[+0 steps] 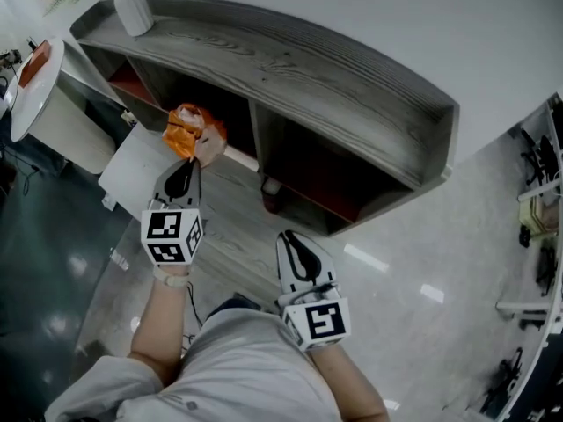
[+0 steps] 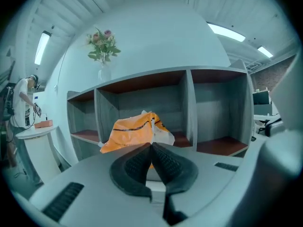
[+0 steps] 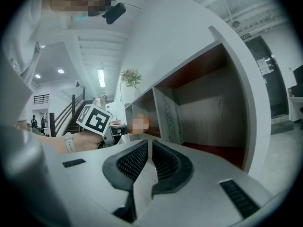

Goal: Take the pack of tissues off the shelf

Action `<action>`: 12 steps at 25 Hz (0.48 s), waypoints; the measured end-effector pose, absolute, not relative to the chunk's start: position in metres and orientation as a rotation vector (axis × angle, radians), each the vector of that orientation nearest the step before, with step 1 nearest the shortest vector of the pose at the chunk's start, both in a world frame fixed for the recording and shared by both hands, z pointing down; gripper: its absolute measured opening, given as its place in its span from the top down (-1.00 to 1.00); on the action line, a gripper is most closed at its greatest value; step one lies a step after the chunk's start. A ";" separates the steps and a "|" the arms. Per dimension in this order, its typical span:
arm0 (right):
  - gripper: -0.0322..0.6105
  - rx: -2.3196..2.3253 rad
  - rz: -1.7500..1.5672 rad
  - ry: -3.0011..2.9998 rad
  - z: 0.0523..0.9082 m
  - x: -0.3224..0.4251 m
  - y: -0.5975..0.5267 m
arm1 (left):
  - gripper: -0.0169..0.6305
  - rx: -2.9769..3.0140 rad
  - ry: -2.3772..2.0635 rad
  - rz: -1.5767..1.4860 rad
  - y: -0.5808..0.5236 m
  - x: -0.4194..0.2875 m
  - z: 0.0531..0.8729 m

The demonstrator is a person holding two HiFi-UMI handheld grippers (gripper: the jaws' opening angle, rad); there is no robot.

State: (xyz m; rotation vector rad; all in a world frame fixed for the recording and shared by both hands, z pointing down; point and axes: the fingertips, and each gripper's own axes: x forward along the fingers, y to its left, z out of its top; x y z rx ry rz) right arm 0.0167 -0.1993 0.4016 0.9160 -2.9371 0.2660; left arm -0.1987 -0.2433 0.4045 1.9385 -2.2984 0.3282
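Observation:
The pack of tissues (image 1: 189, 128) is an orange and white plastic packet, crumpled, in front of the grey wooden shelf (image 1: 290, 69) at its middle-left compartment. My left gripper (image 1: 192, 162) is shut on the packet's near edge. In the left gripper view the pack of tissues (image 2: 135, 129) stands just past the left gripper (image 2: 151, 146), hiding part of a shelf divider. My right gripper (image 1: 288, 236) hangs lower, nearer my body, apart from the shelf. In its own view the right gripper (image 3: 149, 143) is shut with nothing between its pads, facing the right-hand compartment.
A white vase with flowers (image 1: 134, 9) stands on the shelf's top at the left end. A round white table (image 1: 35, 86) is further left, with a person (image 2: 23, 103) beside it. A white panel (image 1: 136, 170) lies on the floor below the shelf. Racks (image 1: 541, 200) line the right.

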 end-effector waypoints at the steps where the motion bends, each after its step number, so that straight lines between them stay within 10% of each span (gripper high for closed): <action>1: 0.79 0.891 0.271 -2.946 0.402 0.013 -0.197 | 0.89 1.926 -2.303 0.322 -0.236 -0.201 0.405; 12: 0.79 0.617 0.310 -3.007 0.412 -0.042 -0.163 | 0.89 1.766 -2.330 0.311 -0.147 -0.218 0.424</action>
